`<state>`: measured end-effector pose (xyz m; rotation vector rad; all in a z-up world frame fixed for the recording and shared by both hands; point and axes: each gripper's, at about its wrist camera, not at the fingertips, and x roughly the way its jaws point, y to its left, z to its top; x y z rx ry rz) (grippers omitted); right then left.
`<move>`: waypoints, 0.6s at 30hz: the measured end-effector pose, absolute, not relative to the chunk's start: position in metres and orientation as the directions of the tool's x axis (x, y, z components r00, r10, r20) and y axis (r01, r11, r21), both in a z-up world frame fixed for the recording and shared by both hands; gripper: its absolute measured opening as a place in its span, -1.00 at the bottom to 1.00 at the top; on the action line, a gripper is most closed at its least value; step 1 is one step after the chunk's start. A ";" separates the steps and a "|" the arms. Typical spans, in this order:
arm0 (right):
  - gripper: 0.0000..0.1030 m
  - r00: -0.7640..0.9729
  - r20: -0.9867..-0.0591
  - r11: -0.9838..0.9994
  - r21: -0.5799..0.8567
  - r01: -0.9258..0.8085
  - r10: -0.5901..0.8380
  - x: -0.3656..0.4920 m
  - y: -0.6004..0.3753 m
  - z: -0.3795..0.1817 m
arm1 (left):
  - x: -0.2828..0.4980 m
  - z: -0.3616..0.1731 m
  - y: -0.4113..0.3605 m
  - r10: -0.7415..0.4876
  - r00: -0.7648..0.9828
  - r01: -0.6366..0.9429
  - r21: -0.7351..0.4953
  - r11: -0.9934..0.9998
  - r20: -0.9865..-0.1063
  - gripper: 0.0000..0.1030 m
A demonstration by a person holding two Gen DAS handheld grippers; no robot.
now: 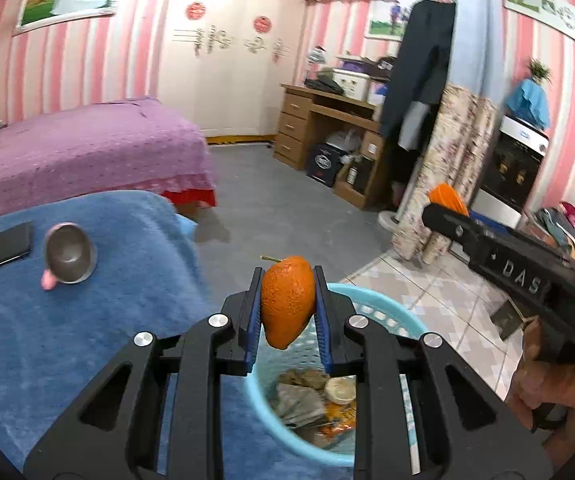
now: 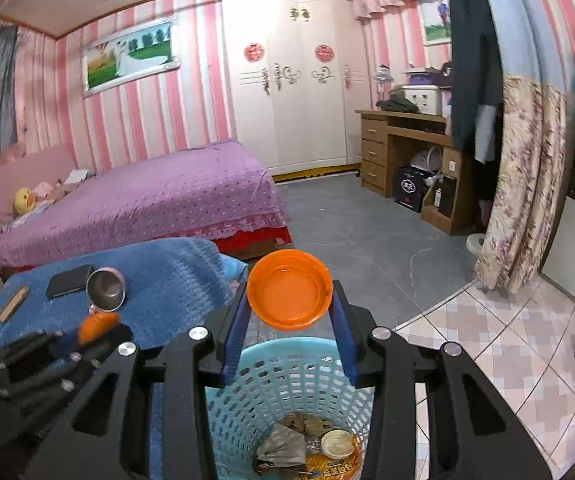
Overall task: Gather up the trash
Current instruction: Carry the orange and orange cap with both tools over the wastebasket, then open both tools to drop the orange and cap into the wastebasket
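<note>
An orange peel was seen pinched between the blue-padded fingers of the left gripper, held above the near rim of the light blue perforated basket. An orange lid was pinched edge to edge by the right gripper, held over the far rim of the same basket. Wrappers, crumpled paper and a round pale lid were already lying on the basket's bottom. On the blue blanket spread over the tabletop beside the basket, a steel cup and a dark flat case were left standing.

Several risks could be judged from here. The peel was held nearer the rim than the middle, so a release at this spot might let it strike the rim and fall onto the blanket. The lid, being wide and light, could glance off the far wall and roll onto the tiled floor. With both grippers crowded over one opening, a collision between them, or a knock that tips the light basket, could not be ruled out.
</note>
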<state>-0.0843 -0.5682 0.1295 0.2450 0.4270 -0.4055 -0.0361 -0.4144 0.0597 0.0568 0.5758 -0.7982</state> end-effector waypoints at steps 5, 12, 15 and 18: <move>-0.24 0.833 -0.445 0.887 0.157 0.434 -0.329 -0.089 -0.577 0.126 | -0.040 0.051 -0.437 -0.666 0.519 0.709 -0.165 0.686 -0.536 -0.35; -0.23 0.839 -0.446 0.893 0.162 0.420 -0.313 -0.088 -0.574 0.124 | -0.041 0.053 -0.434 -0.642 0.560 0.691 -0.133 0.711 -0.524 0.09; -0.21 0.835 -0.457 0.898 0.154 0.412 -0.305 -0.083 -0.569 0.123 | -0.037 0.056 -0.421 -0.622 0.586 0.669 -0.123 0.733 -0.519 0.24; 0.55 0.812 -0.464 0.891 0.098 0.443 -0.353 -0.077 -0.562 0.122 | -0.033 0.060 -0.401 -0.598 0.621 0.646 -0.102 0.757 -0.507 0.59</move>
